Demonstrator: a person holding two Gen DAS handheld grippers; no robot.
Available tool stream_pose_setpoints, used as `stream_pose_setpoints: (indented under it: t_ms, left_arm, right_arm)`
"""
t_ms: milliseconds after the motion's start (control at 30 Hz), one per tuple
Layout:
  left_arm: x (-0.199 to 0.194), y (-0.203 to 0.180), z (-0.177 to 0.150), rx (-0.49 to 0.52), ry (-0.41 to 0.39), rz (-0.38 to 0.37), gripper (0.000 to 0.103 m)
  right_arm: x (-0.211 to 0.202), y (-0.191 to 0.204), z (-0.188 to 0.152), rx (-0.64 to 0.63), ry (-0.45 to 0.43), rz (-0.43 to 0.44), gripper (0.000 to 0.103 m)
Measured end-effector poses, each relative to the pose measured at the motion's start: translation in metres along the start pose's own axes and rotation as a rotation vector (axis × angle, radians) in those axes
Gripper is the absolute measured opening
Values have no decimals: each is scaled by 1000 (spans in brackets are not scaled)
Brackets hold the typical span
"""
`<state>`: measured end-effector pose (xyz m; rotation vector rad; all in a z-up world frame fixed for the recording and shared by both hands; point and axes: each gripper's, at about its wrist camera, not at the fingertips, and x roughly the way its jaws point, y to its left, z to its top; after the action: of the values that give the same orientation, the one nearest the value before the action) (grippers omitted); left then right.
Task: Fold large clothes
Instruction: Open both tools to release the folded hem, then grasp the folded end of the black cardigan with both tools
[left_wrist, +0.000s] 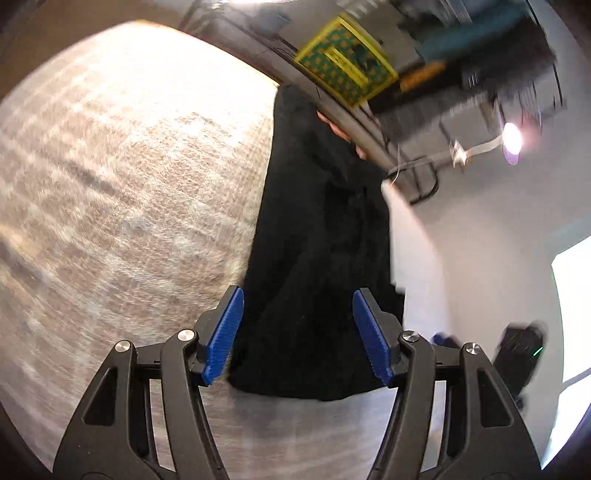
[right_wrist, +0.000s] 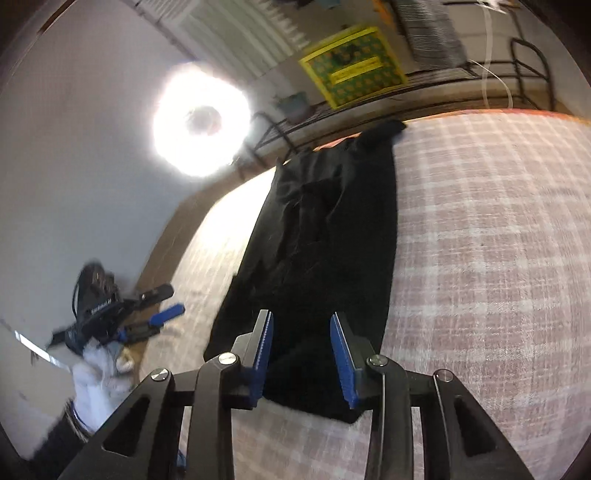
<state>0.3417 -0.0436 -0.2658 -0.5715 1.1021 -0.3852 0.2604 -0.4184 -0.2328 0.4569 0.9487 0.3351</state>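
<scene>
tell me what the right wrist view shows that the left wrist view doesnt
Only the right wrist view shows the left gripper, open and held in a gloved hand, plus a bright round lamp. Only the left wrist view shows a window and a small lit bulb. Both show the black garment lying in a long strip on the plaid bedcover, the yellow-green poster, and open blue-padded jaws above the garment's near end.

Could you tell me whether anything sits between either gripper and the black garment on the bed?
Nothing visible does. The black garment lies in a long strip on the checked bedspread, and its near end shows between the open fingers of the right gripper and of the left gripper, with no other object between.
</scene>
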Motion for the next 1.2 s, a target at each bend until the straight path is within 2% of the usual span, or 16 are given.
stream_pose_setpoints:
  t_ms: [167,267,333,500,567,633,700,767,800,900,1000,1033,1100,1167,1200]
  left_arm:
    - [22,-6,-8,67,38,66,62]
    - [38,-4,-8,84,76,75,62]
    - [47,-3,-8,101,101,84,57]
    - [54,10,-11,53,163,35,50]
    - [53,11,-15,75,170,35,44]
    - [55,6,-20,108,170,47,22]
    - [52,0,-23,118,150,61,16]
    - [45,0,-25,77,108,72,15]
    - [44,2,-26,59,97,82,15]
    - [48,8,-34,50,67,117,16]
    - [46,2,-36,76,55,173,27]
    - [44,0,-36,73,48,192,27]
    - [36,-12,-35,114,9,224,27]
    - [24,-26,-30,167,-28,222,27]
    - [19,-32,-27,186,-38,212,27]
  right_arm:
    - [23,-4,-17,-37,72,-84,38]
    - [37,-6,-21,-39,111,-107,38]
    - [44,-7,-23,-41,129,-116,38]
    - [45,-8,-30,-50,149,-127,38]
    - [42,-12,-32,-41,150,-116,38]
    - [40,-16,-35,-35,151,-115,38]
    - [40,-18,-37,-37,154,-114,33]
    - [47,-15,-36,-55,149,-118,15]
    - [46,-10,-37,-78,140,-129,11]
    - [51,-4,-41,-133,149,-197,7]
    - [54,-8,-43,-101,153,-210,7]
    - [52,-6,-42,-103,155,-216,8]
    - [47,0,-40,-122,146,-237,13]
    - [35,5,-37,-127,121,-243,28]
    - [28,7,-33,-125,101,-230,29]
